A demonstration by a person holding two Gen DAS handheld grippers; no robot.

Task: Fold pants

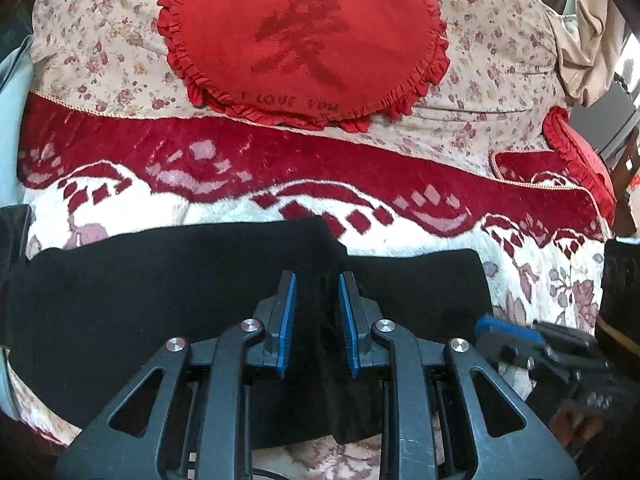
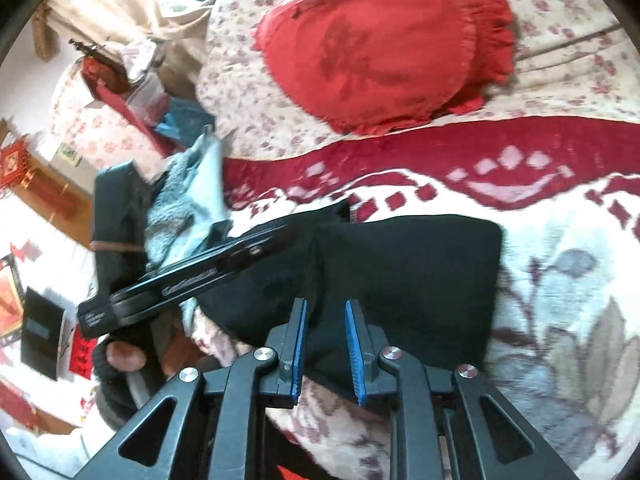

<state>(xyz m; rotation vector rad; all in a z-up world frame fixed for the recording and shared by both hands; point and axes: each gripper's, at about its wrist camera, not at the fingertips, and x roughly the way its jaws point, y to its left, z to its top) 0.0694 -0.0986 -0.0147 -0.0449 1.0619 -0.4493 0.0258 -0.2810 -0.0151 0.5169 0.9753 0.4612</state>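
Black pants (image 1: 140, 288) lie folded across a red-and-white blanket (image 1: 400, 232). My left gripper (image 1: 317, 277) is over their middle, its blue pads shut on a raised ridge of the black cloth. The right wrist view shows the same pants (image 2: 420, 272), with the left gripper (image 2: 288, 236) side-on at their left end, tip in the cloth. My right gripper (image 2: 326, 303) hovers at the near edge of the pants, jaws parted, and the cloth lies flat below without being pinched. In the left wrist view, the right gripper (image 1: 486, 326) is a blur at the lower right.
A red heart-shaped frilled pillow (image 1: 304, 40) lies on the floral quilt (image 1: 100, 52) beyond the blanket. A second red cushion (image 1: 580, 156) is at the right edge. Grey-blue cloth (image 2: 188, 192) and room clutter sit off the bed's left side, near a person's hand (image 2: 124, 354).
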